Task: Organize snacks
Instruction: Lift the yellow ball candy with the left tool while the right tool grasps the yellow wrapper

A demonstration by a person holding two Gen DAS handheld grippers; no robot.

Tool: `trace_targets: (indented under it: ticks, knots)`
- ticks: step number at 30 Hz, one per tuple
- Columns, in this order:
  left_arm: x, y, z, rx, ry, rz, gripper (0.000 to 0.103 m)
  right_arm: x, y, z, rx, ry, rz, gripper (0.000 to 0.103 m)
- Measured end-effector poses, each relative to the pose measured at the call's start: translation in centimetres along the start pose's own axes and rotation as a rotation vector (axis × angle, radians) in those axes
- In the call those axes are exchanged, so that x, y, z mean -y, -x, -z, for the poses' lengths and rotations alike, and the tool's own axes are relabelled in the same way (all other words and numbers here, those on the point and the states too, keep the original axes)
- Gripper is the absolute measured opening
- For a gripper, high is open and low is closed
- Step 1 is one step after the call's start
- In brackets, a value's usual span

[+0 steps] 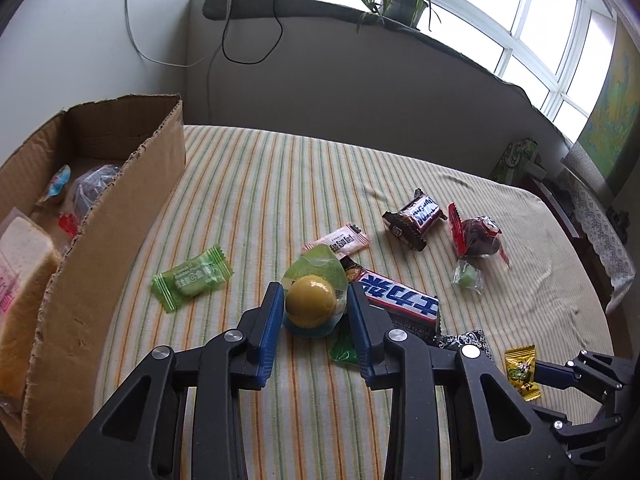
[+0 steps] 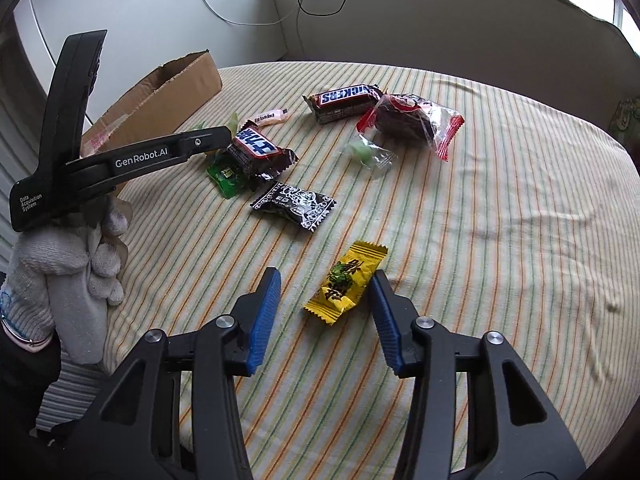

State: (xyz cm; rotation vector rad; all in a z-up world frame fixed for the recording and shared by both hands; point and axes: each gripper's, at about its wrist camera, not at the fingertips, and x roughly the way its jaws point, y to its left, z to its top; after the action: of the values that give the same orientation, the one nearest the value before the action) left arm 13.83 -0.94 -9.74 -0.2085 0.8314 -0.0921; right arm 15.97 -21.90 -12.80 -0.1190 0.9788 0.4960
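Observation:
My left gripper (image 1: pixel 314 300) has its blue pads on both sides of a yellow jelly cup (image 1: pixel 311 301) with a green lid; the cup sits on the striped tablecloth (image 1: pixel 260 200). The jaws touch or nearly touch it. A Snickers bar (image 1: pixel 400 296) lies just right of it. My right gripper (image 2: pixel 326 292) is open around a yellow candy packet (image 2: pixel 344 282) lying on the cloth; it also shows in the left wrist view (image 1: pixel 520 372). A cardboard box (image 1: pixel 100 240) with bread and bagged snacks stands at the left.
Loose on the cloth: a green candy (image 1: pixel 192 278), a pink sachet (image 1: pixel 340 240), a second Snickers (image 2: pixel 344 100), a red-edged cake packet (image 2: pixel 412 120), a clear green sweet (image 2: pixel 364 152), a black packet (image 2: pixel 294 206), a dark green packet (image 2: pixel 226 174). The wall and window ledge lie behind.

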Motion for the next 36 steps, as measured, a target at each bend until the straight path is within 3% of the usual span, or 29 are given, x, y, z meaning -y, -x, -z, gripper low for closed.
trace_targets:
  ticks: [6, 19, 36]
  knots:
    - [-0.4, 0.1, 0.1, -0.001, 0.016, 0.021, 0.021, 0.9, 0.2, 0.1, 0.004, 0.001, 0.028, 0.018]
    - [0.3, -0.6, -0.1, -0.035, -0.024, -0.015, 0.024, 1.2, 0.8, 0.3, 0.021, -0.015, 0.014, 0.017]
    - [0.7, 3.4, 0.1, 0.068, -0.004, 0.027, 0.023, 2.4, 2.8, 0.2, 0.086, -0.079, -0.014, 0.015]
